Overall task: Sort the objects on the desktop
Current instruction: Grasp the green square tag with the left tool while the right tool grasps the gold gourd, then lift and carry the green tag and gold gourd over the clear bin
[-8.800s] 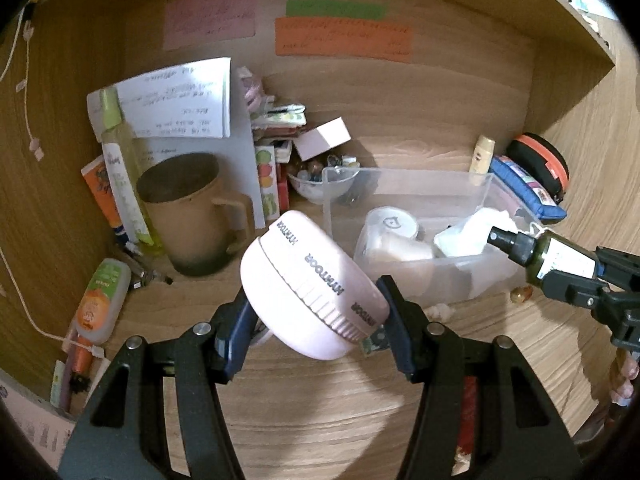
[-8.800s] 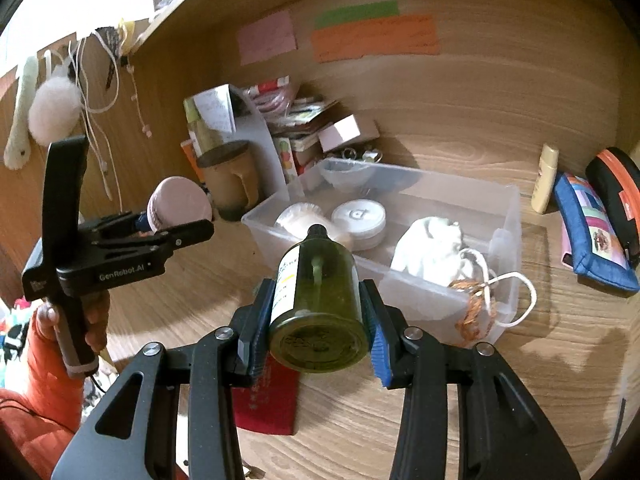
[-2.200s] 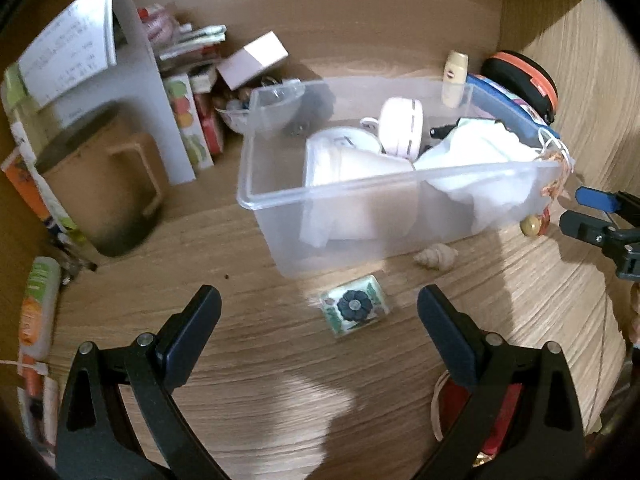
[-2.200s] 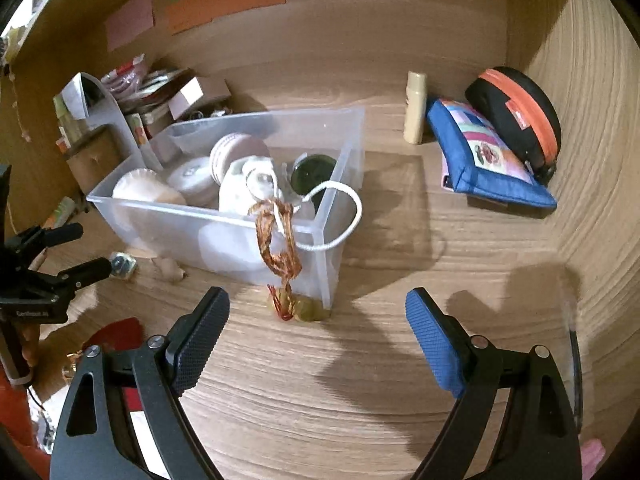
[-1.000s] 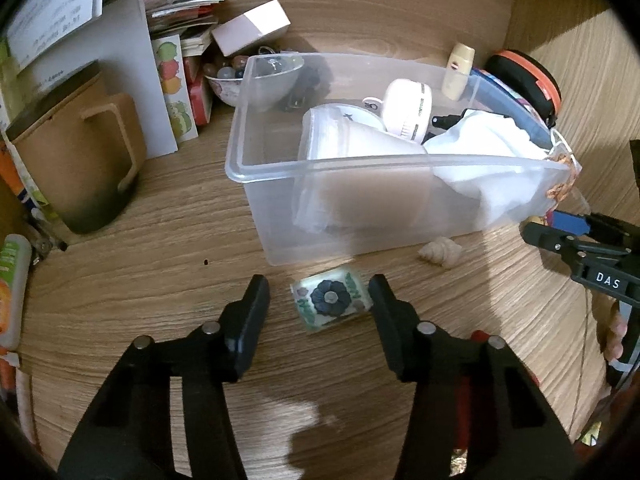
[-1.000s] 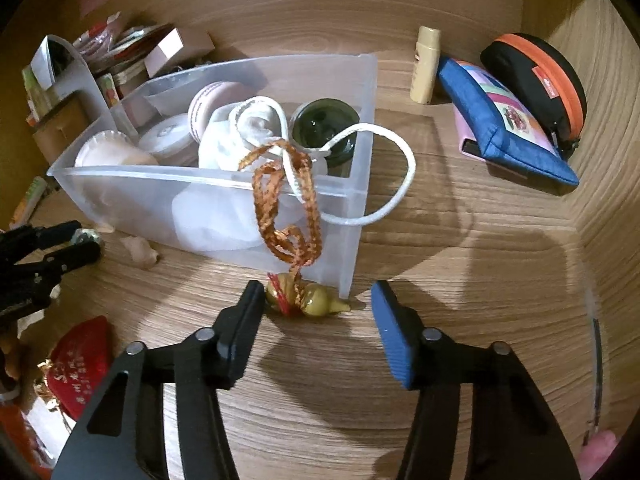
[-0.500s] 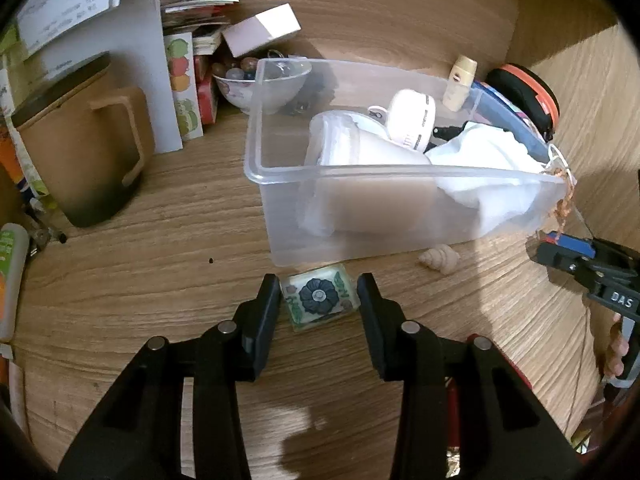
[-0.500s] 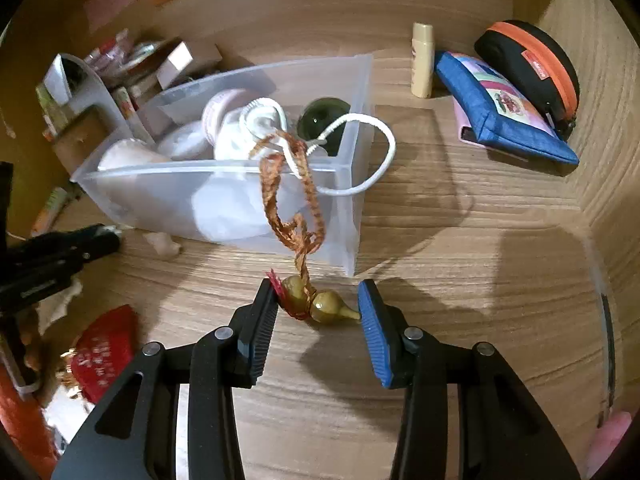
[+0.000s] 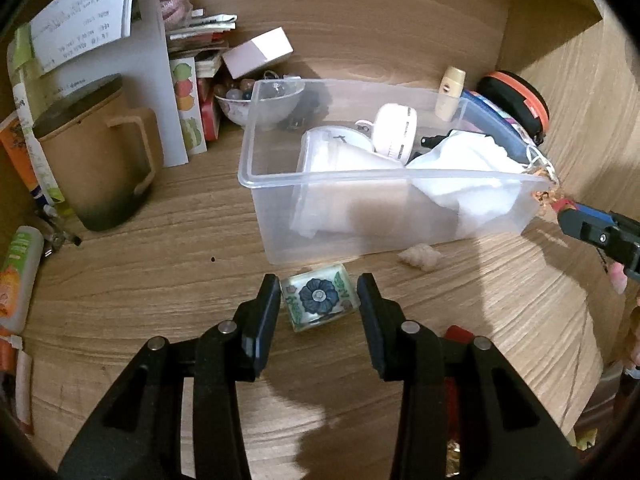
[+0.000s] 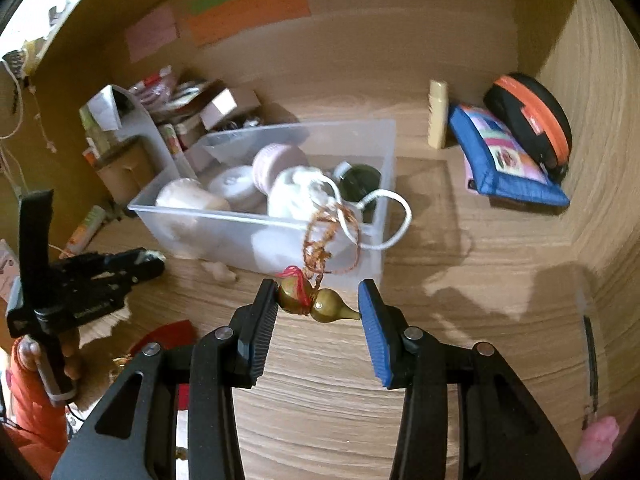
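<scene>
Two small things are framed, one by each gripper. In the left wrist view, a square clear glass tile (image 9: pixel 319 297) printed with a blue flower and green marks is seen lying on the wooden surface (image 9: pixel 160 264), just at 6 o'clock of the clear plastic bin (image 9: pixel 256 176). The left gripper (image 9: pixel 318 300) has been narrowed since half a second ago; its fingers (image 9: pixel 266 312) are now set close on either side of the tile, the left one touching or nearly touching, a slim gap showing at the right, so a firm hold cannot be told. A pale shell (image 9: pixel 420 258) lies at 3 o'clock of the tile. In the right wrist view, a brass gourd charm (image 10: pixel 316 300) tied with red thread to a braided orange cord (image 10: pixel 320 240) is pinched end to end between the fingers (image 10: pixel 372 332) of the right gripper (image 10: pixel 318 308). Compared with half a second ago, the charm has been lifted off the surface and hangs below the bin's near corner at 12 o'clock.
</scene>
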Demonstrator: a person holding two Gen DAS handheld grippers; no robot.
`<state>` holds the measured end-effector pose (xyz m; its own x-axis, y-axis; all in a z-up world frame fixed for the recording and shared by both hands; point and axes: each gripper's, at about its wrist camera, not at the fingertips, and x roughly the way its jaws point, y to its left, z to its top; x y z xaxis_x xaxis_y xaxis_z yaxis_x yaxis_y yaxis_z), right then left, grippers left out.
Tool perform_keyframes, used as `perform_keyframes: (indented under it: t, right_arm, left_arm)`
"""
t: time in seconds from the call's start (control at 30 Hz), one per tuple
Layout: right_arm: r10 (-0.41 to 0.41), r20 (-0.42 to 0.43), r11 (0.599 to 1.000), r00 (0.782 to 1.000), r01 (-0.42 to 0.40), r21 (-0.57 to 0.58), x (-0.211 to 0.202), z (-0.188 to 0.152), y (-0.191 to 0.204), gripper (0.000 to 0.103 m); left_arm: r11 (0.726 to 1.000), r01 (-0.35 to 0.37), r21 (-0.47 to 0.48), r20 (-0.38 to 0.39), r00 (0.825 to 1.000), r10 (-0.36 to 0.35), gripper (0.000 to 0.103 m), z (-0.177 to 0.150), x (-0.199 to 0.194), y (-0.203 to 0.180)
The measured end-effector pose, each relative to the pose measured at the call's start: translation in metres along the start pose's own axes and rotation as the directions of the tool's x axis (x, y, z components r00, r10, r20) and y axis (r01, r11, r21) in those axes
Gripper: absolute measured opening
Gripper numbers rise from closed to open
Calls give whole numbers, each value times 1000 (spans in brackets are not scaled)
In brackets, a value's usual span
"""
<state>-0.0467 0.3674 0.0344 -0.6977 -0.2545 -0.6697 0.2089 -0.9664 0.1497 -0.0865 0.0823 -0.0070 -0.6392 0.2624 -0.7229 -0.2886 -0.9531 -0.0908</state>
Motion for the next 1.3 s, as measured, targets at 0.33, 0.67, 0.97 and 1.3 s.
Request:
perform_keyframes:
  t: [0.33,0.67,0.97,1.3]
  right_arm:
    - [37,65,999,997,-36,-20,-15,18,4,38]
    - [44,131,998,990,-38,-45,-16,47,-1,38]
    - [76,166,996,983,-66,-61,-4,81,-9,38]
    - [120,149,989,981,-106,-99,20,100,-5,38]
  left_arm:
    - [1000,-1,-1,63,998,1,39,13,-21,-4]
    - [1000,-9,-7,136,991,10,39,40,-42,-6]
    - [1000,3,3,162,987,-3,39,69,-43,-12]
    - [999,23,36,131,991,-27,39,89,-21,-30]
